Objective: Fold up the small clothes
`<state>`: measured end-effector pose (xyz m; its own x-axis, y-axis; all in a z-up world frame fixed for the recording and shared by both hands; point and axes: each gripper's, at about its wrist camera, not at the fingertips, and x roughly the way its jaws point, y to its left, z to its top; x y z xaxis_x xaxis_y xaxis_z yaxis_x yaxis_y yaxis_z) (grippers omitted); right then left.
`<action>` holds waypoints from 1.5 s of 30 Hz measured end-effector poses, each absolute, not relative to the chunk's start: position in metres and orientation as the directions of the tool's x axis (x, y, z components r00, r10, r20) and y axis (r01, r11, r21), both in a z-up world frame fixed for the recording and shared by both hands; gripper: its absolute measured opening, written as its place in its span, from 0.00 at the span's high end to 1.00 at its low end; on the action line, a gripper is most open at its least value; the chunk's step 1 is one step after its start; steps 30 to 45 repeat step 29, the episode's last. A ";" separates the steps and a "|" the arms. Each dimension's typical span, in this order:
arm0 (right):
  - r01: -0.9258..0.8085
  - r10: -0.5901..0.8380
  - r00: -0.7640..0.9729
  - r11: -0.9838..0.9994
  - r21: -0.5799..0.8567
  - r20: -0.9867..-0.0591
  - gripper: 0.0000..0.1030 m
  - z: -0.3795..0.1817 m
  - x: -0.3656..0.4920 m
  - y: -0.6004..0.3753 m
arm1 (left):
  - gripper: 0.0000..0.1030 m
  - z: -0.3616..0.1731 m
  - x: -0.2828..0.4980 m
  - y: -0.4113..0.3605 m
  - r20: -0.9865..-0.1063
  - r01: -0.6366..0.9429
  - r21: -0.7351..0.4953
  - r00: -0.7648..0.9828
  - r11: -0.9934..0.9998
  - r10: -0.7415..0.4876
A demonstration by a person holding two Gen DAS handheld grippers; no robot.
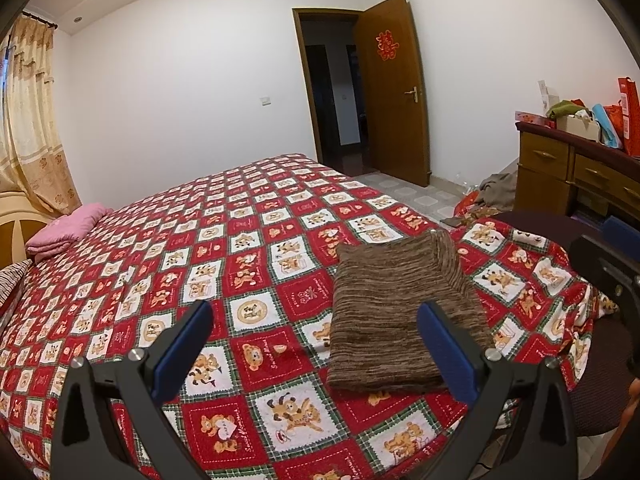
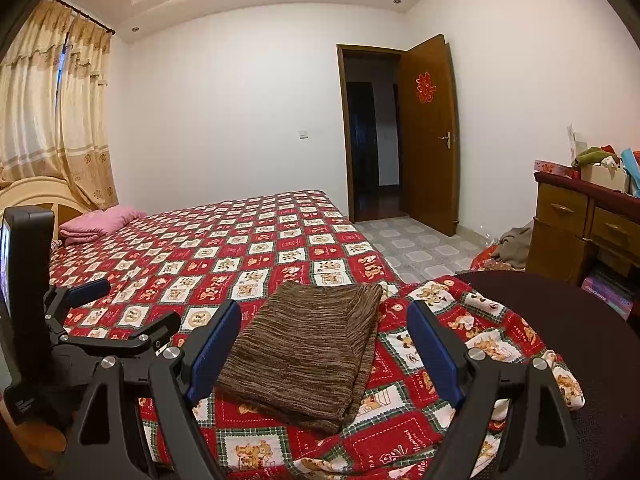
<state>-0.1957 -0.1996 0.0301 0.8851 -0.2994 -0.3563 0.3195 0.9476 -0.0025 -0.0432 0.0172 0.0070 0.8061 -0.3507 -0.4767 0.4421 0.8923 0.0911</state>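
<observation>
At the lower frame edge, the right gripper [image 2: 324,344] is hovering with jaws spread wide, pinching nothing; the folded brown knit garment [image 2: 308,352] is lying between them on the red patchwork bedspread [image 2: 248,248]. The left gripper [image 1: 316,344], equally spread, is sitting left of the garment.

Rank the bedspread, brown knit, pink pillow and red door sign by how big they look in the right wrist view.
1. bedspread
2. brown knit
3. pink pillow
4. red door sign
The knit lies nearest the camera, so its lead over the far pillow may be only apparent.
</observation>
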 end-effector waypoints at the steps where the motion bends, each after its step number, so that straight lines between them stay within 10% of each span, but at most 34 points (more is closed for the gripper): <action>1: 0.319 -0.299 0.885 0.948 -0.002 -0.356 0.17 0.030 -0.196 -0.200 | 0.00 0.007 -0.043 0.017 -0.478 0.441 0.091 0.806 0.893 -0.349; 45: 0.314 -0.293 0.884 0.949 0.000 -0.364 0.17 0.028 -0.195 -0.197 | 0.00 0.003 -0.034 0.017 -0.511 0.441 0.057 0.784 0.896 -0.353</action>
